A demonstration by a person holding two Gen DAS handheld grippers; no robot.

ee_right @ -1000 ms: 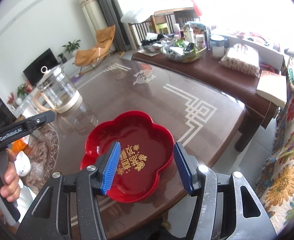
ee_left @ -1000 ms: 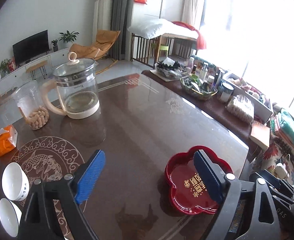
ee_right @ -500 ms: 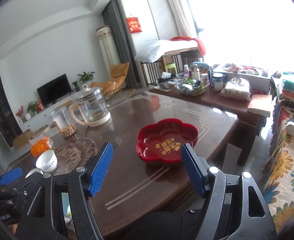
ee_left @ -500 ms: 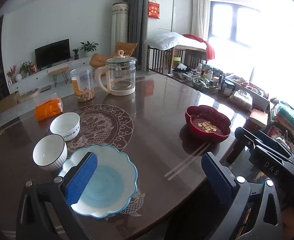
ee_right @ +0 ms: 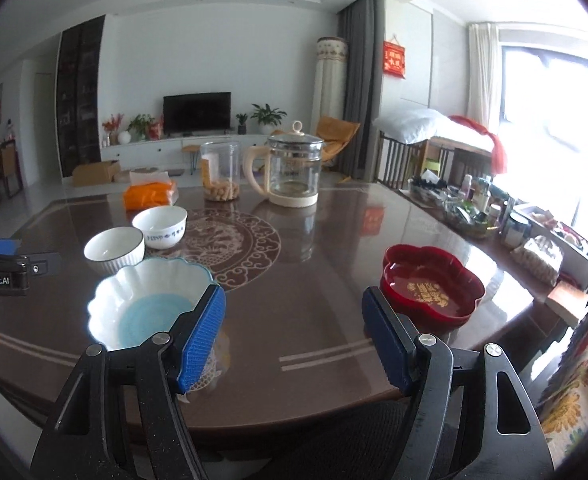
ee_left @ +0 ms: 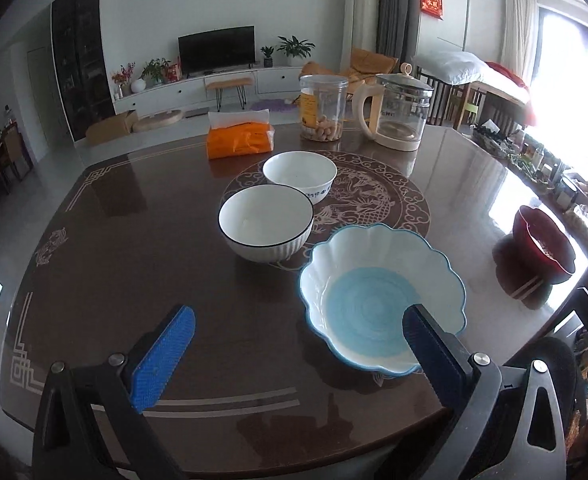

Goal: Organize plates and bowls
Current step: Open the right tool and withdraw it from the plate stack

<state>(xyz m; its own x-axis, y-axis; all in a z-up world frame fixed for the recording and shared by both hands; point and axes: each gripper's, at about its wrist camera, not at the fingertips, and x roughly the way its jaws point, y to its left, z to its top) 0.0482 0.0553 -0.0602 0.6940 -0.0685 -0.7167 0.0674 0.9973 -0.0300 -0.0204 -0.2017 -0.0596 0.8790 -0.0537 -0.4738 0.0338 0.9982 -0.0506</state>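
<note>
Both tools empty, jaws spread wide: left gripper (ee_left: 298, 354) low in the left wrist frame, right gripper (ee_right: 294, 338) low in the right wrist frame, neither touching any dish. Scalloped blue-and-white plate (ee_left: 382, 296) lower right of centre in the left wrist frame, upright on the table (ee_left: 133, 264), its near rim just beyond the right finger (ee_left: 430, 356). Black-rimmed ribbed bowl (ee_left: 265, 222) at frame centre, just beside the plate; white bowl with blue script (ee_left: 300, 174) directly behind, rims close or touching, exact contact not discernible. Red flower-shaped dish (ee_right: 432, 290) right of centre in the right wrist frame, well apart from the other three. All four pieces mouth-up and roughly round, so no long axis to align with; approach from any side acceptable. Likely step: selecting the first piece to stack. Recommended: pinch over one rim wall, one finger inside and one outside, between scallops on the plate; lift level; nest smaller bowl into larger. Glazed surfaces probably slippery; firm closure before lifting.
</note>
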